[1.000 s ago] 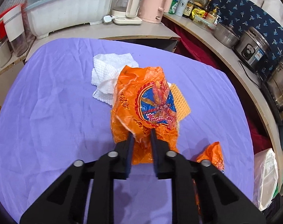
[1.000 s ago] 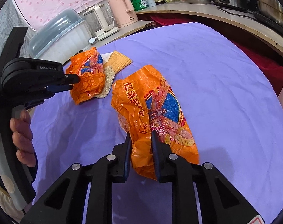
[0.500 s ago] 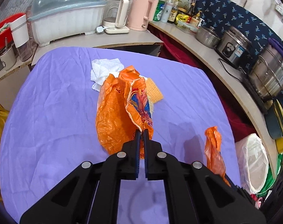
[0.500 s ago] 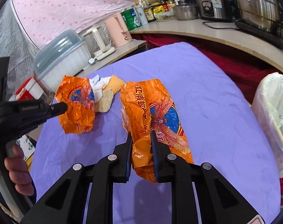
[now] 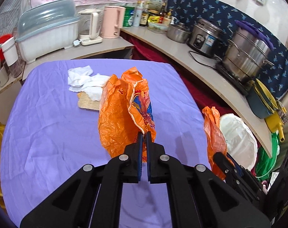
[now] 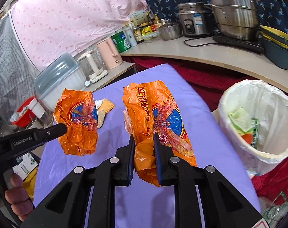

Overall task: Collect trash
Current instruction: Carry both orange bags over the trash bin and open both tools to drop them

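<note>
Orange wrappers now hang clear of the tabletop [image 5: 49,133]: your left hand-held gripper [image 5: 143,133] pinches one wrapper [image 5: 123,114], your right hand-held gripper [image 6: 143,138] clamps the other wrapper [image 6: 159,117]; bin [image 6: 258,152] to its right comes next.

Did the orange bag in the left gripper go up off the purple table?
Yes. The orange bag now hangs lifted from the left gripper, clear of the white napkins it lay beside on the purple table.
</note>
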`<state>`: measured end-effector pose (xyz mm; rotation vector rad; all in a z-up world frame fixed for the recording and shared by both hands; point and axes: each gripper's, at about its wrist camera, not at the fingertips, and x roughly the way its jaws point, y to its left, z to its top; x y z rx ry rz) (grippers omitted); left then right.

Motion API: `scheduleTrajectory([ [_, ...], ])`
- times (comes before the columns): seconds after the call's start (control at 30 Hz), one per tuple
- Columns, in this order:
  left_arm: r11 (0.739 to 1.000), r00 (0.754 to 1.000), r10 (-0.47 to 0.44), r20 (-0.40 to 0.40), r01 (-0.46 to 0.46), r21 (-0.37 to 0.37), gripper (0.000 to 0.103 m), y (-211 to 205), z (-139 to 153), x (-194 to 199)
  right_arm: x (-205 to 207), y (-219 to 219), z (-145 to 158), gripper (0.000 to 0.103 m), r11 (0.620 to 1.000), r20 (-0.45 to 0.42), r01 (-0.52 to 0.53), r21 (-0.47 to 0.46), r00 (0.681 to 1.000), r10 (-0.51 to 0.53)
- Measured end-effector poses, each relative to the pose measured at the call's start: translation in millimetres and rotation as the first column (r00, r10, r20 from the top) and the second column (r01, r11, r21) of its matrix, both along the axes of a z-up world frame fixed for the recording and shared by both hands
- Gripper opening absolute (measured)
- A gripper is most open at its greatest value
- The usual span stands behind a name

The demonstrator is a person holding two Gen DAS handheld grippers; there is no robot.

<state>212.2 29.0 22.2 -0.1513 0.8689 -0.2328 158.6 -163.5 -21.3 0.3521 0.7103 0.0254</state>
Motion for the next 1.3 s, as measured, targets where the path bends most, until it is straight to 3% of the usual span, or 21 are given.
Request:
scheduleTrajectory([
  [0.63, 0.973, 0.973, -0.23, 0.031, 0.229, 0.029, 0.003, -129.8, 18.3, -44.4, -69.8, -116.1, 11.4, 0.017, 0.976, 0.046, 0.216, 0.034, 0.975, -0.217],
  [1.3, 0.908, 0.907, -0.418, -0.051, 0.418, 0.002, 0.003, -252.0, -9.2, -36.6, -92.0, -220.3, -6.0, 0.017, 0.914, 0.027, 0.395, 0.088, 0.917, -0.399],
])
